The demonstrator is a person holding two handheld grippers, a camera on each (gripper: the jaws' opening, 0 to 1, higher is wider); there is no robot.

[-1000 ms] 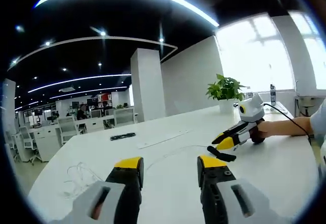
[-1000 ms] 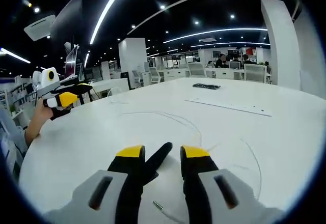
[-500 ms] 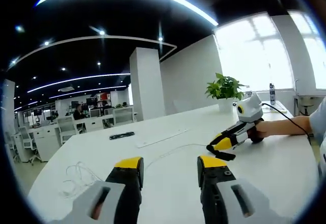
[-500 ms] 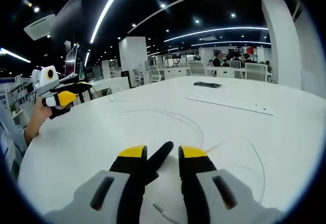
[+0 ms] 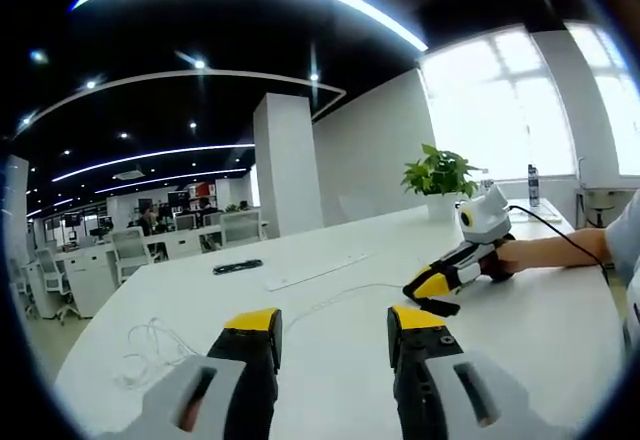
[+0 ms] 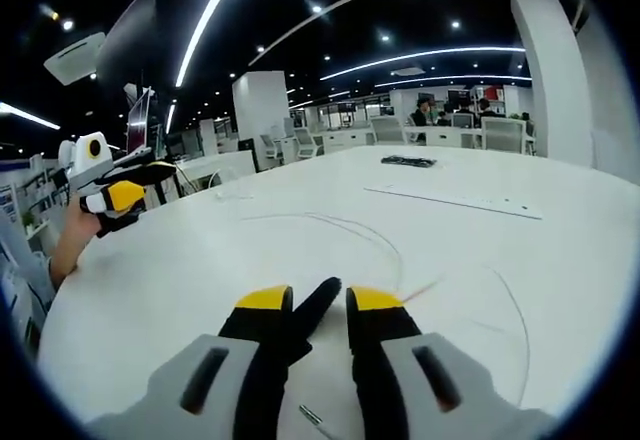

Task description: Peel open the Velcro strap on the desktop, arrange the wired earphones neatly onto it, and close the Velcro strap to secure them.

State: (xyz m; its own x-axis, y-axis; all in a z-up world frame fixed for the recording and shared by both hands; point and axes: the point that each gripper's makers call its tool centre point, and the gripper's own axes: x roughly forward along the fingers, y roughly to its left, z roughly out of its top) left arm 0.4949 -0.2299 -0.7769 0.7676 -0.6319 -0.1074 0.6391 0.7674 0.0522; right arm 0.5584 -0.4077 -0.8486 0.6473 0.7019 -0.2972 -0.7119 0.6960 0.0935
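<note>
White desk (image 6: pixel 200 260) filled the lower frame. Left tongs (image 5: pixel 333 328) spread, empty, bottom centre. Right tongs (image 6: pixel 306 305) pinched the black Velcro strap (image 6: pixel 316 300) at bottom centre. Earphones (image 5: pixel 150 345), thin white wire, lay lower left, cable (image 6: pixel 350 232) looping mid-frame. Strap looked light and floppy: grip the free end. Wire limp, tangle-prone: gather by the loops.

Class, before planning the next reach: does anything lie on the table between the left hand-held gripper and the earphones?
Nothing visible does. In the left gripper view the left hand-held gripper hangs open above bare white table, and the earphones lie loose ahead toward the view's left, with clear tabletop between.
</note>
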